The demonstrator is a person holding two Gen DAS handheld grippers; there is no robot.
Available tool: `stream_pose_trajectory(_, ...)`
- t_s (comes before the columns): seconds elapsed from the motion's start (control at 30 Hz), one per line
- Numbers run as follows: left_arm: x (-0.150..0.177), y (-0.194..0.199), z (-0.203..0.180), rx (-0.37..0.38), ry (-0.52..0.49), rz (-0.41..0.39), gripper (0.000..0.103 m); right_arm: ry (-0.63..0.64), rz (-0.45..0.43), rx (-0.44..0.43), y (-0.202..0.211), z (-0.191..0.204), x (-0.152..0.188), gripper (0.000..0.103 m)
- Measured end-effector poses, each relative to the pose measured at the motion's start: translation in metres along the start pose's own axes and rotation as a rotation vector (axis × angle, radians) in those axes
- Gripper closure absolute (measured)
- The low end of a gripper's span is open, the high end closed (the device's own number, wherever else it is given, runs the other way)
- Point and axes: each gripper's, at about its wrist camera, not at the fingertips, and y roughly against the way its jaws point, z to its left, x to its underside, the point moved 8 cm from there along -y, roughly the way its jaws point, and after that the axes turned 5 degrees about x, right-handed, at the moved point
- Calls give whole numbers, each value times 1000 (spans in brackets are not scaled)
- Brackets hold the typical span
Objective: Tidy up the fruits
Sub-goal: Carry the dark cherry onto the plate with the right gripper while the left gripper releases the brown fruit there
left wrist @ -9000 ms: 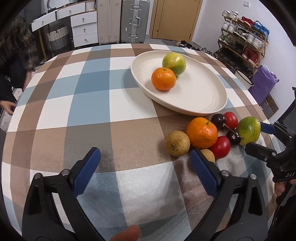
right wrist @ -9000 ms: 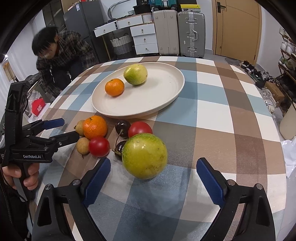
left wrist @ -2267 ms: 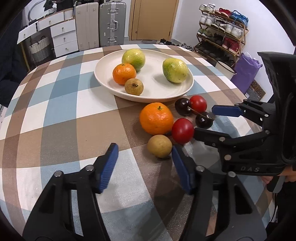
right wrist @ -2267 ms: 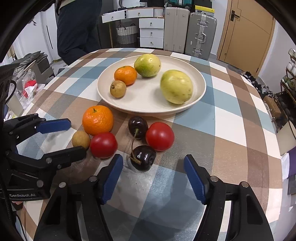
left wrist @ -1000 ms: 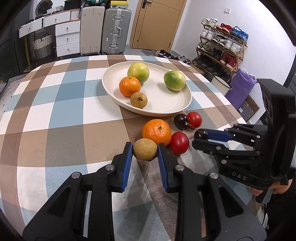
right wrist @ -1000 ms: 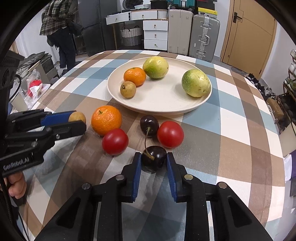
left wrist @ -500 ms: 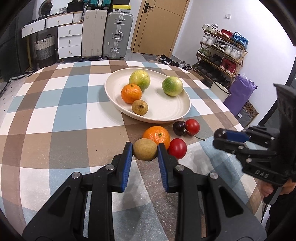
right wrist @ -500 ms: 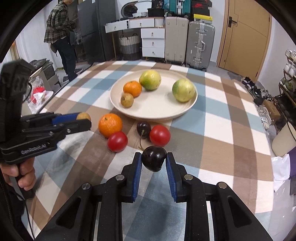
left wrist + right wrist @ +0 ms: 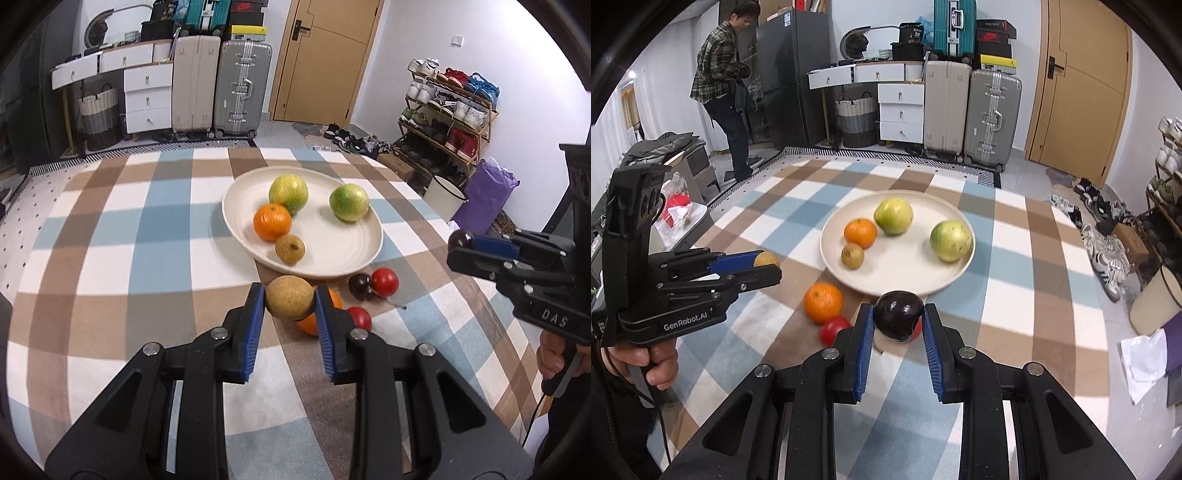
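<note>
My left gripper [image 9: 290, 303] is shut on a small brown fruit [image 9: 289, 297] and holds it above the table, short of the white plate [image 9: 354, 258]. My right gripper [image 9: 898, 320] is shut on a dark cherry [image 9: 898, 314], also lifted near the plate's [image 9: 905, 278] front rim. The plate holds two green fruits [image 9: 288, 192] [image 9: 348, 202], an orange [image 9: 272, 222] and a small brown fruit [image 9: 290, 249]. On the cloth lie an orange [image 9: 823, 302], two red tomatoes [image 9: 384, 280] [image 9: 359, 317] and a dark cherry [image 9: 359, 286]. The orange is mostly hidden behind the held fruit in the left wrist view.
The round table has a checked cloth [image 9: 110, 236]. Each gripper shows in the other's view [image 9: 517, 266] [image 9: 694, 280]. A person [image 9: 727, 92] stands at the far left by a fridge. Suitcases [image 9: 990, 114], drawers and a shoe rack [image 9: 447, 114] line the room.
Both grippers have risen and pulled back from the table, each carrying its fruit. The loose fruits on the cloth and the plate stay in place.
</note>
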Motion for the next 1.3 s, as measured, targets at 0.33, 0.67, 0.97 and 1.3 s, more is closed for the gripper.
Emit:
stream_pose_trajectory(0.33,-32,6,10,-27,11,-35,78,-23,-18,-26,-3,-9,-35,76)
stream_pose_trajectory(0.67,-47,-26,22,-49,27,-9,78,-60,27,-29,-43,-14,-39,76)
stream_pose_trajectory(0.97,-43,-71,31,-82,24,46,78,-120,56,-29,-81,-21,-35,76)
stream_pose_trajectory(1.3,-45,-104,37,-104,24,69,78,-144,90,-57,-114,-18,-32,76)
